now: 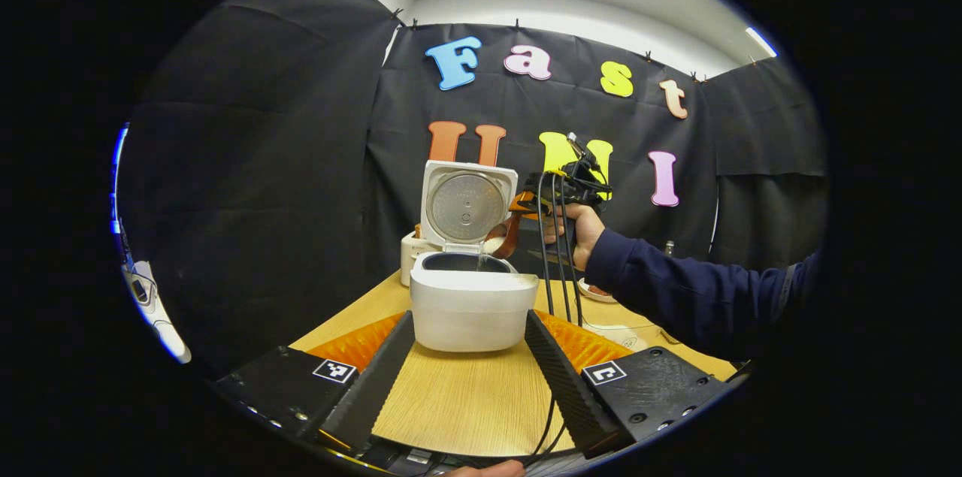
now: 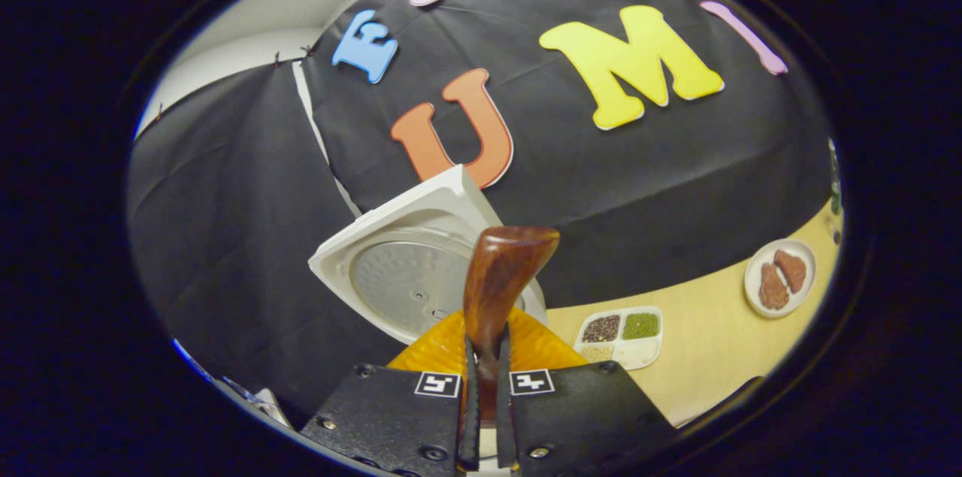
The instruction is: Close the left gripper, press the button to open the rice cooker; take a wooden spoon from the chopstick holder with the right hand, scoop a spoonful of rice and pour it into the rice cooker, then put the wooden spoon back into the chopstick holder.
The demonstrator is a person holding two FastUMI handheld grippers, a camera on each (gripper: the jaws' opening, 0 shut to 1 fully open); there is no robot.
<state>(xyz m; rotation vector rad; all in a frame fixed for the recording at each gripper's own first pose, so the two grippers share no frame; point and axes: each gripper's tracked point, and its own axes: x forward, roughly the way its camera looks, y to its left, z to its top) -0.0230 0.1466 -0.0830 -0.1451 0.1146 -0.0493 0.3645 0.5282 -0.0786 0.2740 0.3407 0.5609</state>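
Note:
The white rice cooker (image 1: 466, 304) stands on the wooden table (image 1: 466, 394) with its lid (image 1: 462, 206) raised upright. My left gripper (image 1: 470, 379) is open and low, one finger on each side of the cooker's base without touching it. A hand in a dark blue sleeve holds my right gripper (image 1: 560, 195) above and right of the pot, tipping the wooden spoon (image 1: 511, 233) over the opening. In the right gripper view, my right gripper (image 2: 485, 345) is shut on the handle of the brown wooden spoon (image 2: 500, 274), and the open lid (image 2: 406, 267) lies just beyond it.
A white holder (image 1: 412, 252) stands behind the cooker on its left. A divided tray of grains (image 2: 622, 336) and a plate with brown pieces (image 2: 780, 278) sit on the table (image 2: 714, 357) to the right. Black cables (image 1: 556, 267) hang from the right gripper.

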